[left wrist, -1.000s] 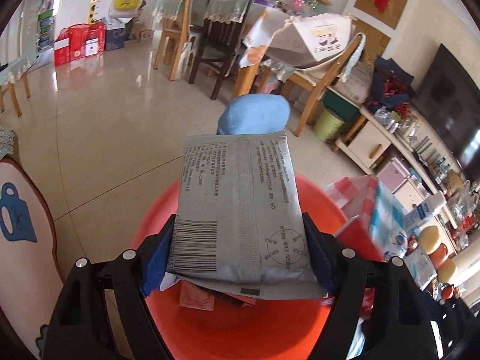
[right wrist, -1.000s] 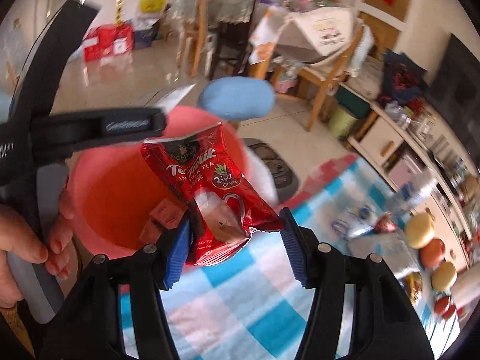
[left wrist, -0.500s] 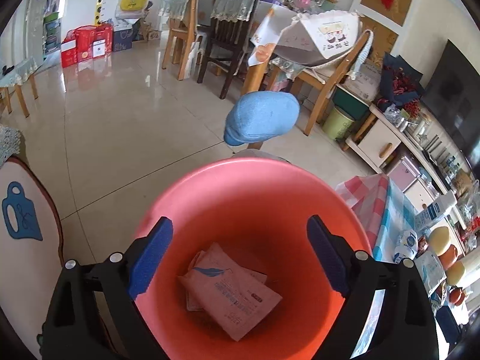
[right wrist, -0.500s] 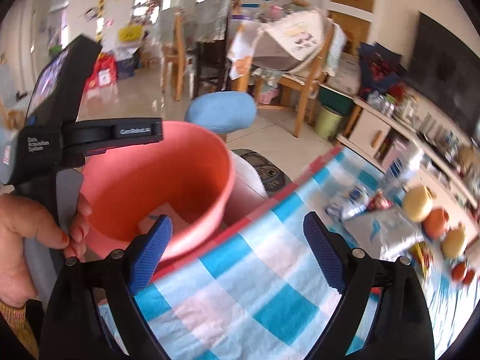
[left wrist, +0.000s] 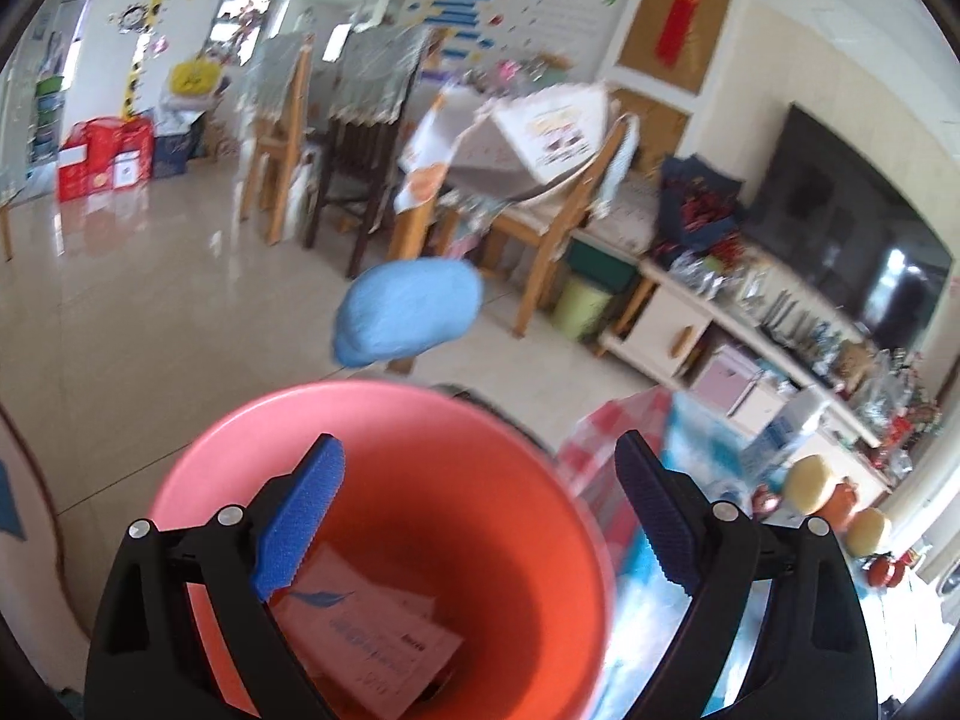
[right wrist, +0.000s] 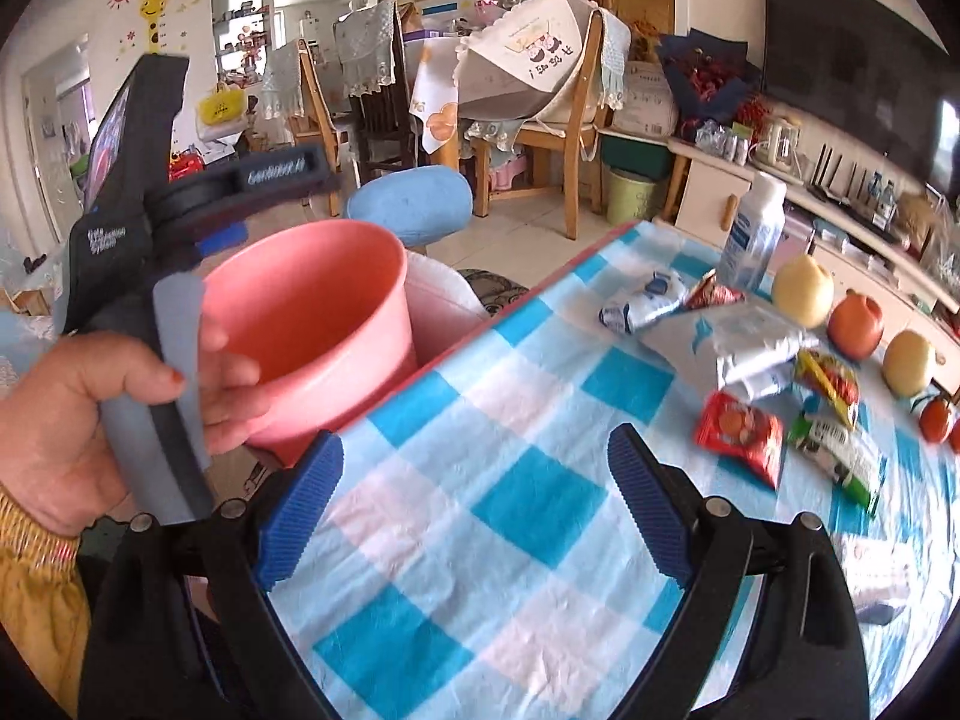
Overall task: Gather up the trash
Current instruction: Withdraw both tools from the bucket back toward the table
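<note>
On the checked bench [right wrist: 540, 516], wrappers [right wrist: 741, 438] are seen ahead and right of the wide, empty right gripper [right wrist: 474, 510]; the wide, empty left gripper [left wrist: 480, 516] is held over the bucket [left wrist: 492, 432].

The round pink plastic bucket [left wrist: 384, 438] looks smooth. The blue-and-white checked tablecloth [right wrist: 540, 510] looks shiny. The pale tiled floor [left wrist: 150, 312] is glossy.

Wrappers [left wrist: 360, 636] lie inside the pink bin [left wrist: 384, 414].
</note>
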`<action>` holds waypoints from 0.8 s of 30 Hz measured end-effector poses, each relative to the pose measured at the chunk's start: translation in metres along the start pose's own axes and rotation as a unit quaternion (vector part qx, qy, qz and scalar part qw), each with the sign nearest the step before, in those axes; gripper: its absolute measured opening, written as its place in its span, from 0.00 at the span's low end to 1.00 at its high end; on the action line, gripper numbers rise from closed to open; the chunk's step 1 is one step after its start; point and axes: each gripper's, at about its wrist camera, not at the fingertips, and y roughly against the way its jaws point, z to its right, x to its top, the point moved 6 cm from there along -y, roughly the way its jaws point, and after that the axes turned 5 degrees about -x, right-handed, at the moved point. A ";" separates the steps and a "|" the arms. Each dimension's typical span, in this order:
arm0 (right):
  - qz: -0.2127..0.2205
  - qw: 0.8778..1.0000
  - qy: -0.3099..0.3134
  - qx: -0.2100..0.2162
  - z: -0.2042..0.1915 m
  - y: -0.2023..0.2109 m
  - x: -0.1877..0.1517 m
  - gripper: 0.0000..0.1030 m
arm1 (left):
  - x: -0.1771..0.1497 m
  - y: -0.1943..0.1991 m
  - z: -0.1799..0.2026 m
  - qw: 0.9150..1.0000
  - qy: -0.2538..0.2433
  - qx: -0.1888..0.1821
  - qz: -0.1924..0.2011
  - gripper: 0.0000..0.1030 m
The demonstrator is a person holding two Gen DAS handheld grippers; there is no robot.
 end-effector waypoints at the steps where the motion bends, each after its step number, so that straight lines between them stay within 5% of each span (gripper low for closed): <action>1: 0.001 1.000 0.000 0.001 0.001 0.002 -0.003 0.88 | 0.001 0.002 0.004 1.000 -0.002 -0.008 0.010 0.91; 6: 0.003 1.000 -0.008 0.003 0.011 0.011 -0.015 0.91 | 0.004 0.010 0.023 0.998 -0.010 -0.041 0.044 0.93; 24: 0.047 0.999 -0.027 -0.003 0.059 0.048 -0.030 0.96 | -0.036 -0.005 0.110 0.984 -0.161 -0.061 -0.033 0.93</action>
